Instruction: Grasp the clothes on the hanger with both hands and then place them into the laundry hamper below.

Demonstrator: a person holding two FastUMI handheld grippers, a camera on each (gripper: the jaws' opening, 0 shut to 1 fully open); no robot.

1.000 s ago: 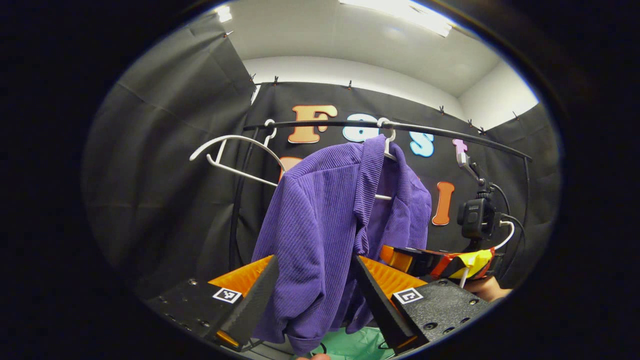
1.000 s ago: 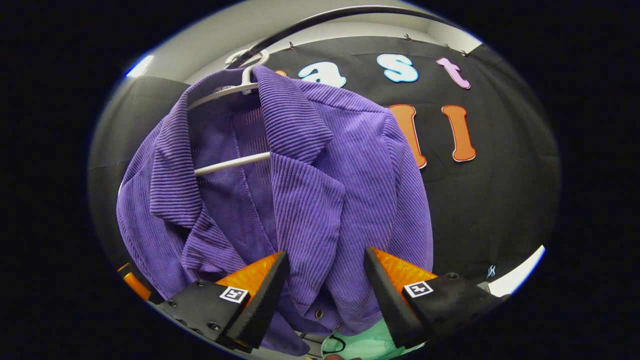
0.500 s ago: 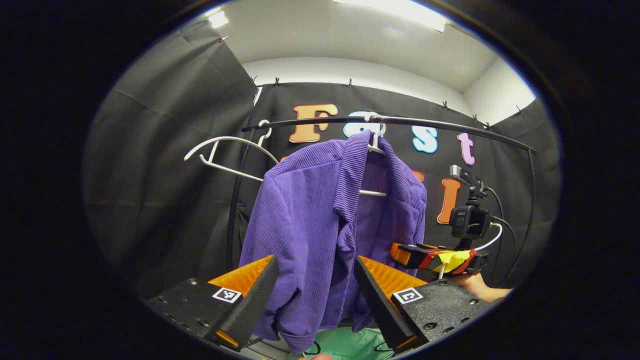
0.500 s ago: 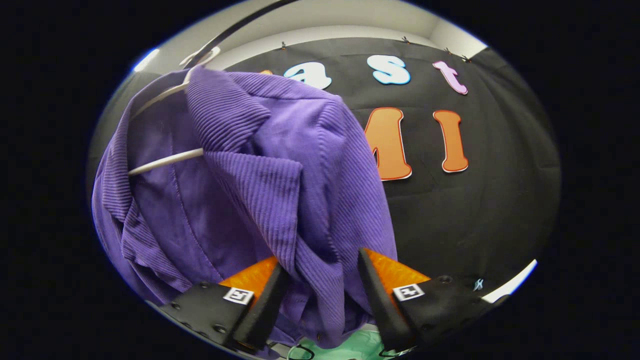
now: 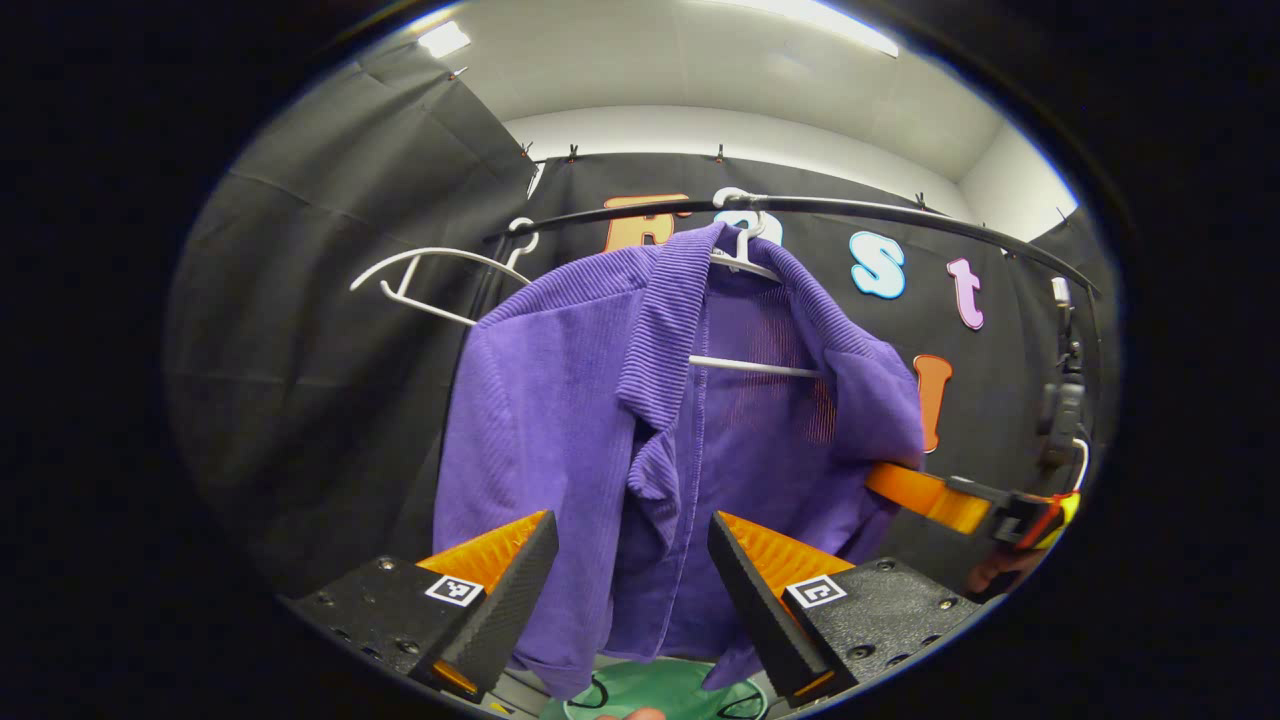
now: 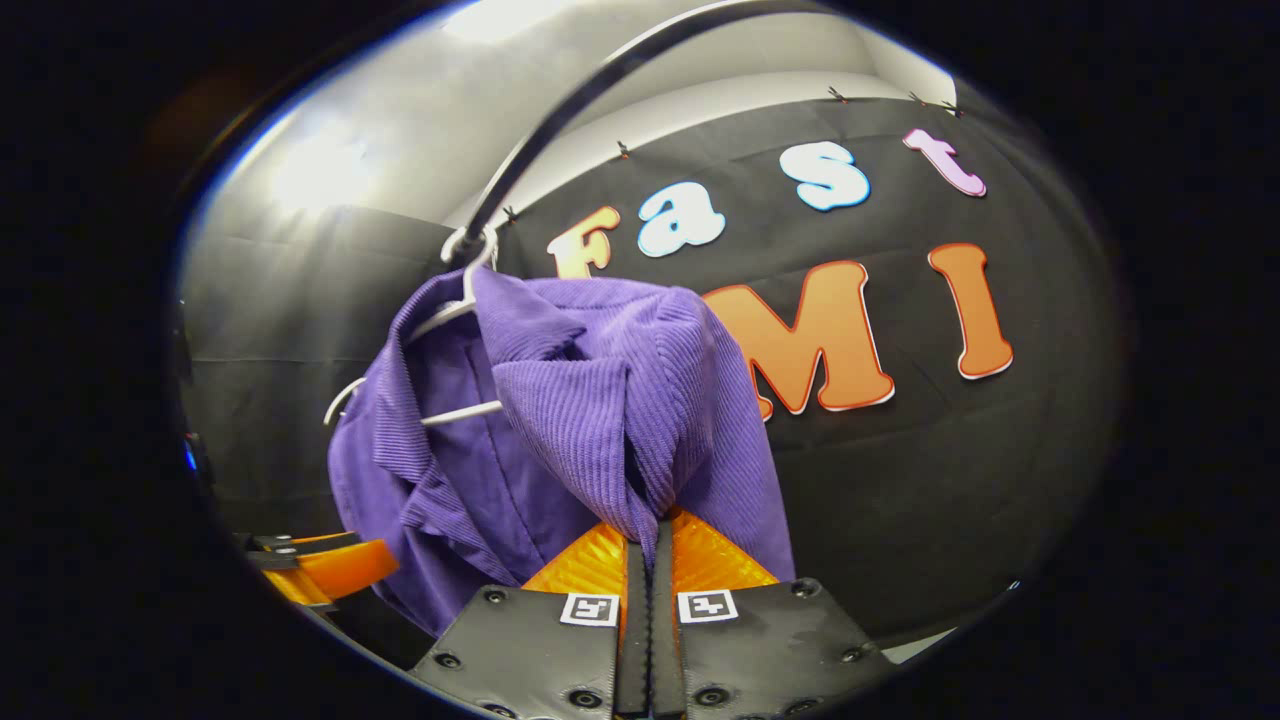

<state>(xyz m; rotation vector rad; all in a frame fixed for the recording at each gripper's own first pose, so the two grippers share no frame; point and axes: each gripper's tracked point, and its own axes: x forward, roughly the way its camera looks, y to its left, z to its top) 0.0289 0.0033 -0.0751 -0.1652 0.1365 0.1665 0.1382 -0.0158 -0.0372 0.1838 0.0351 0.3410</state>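
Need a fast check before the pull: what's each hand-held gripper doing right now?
Left hand-held gripper: open, fingers either side of the purple jacket, not clamped.
Right hand-held gripper: closed on a fold of the jacket.

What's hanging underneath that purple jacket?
Under the purple jacket, a green hamper peeks past its hem, between the left gripper fingers. The jacket and fingers cover most of it, so its contents can't be seen.
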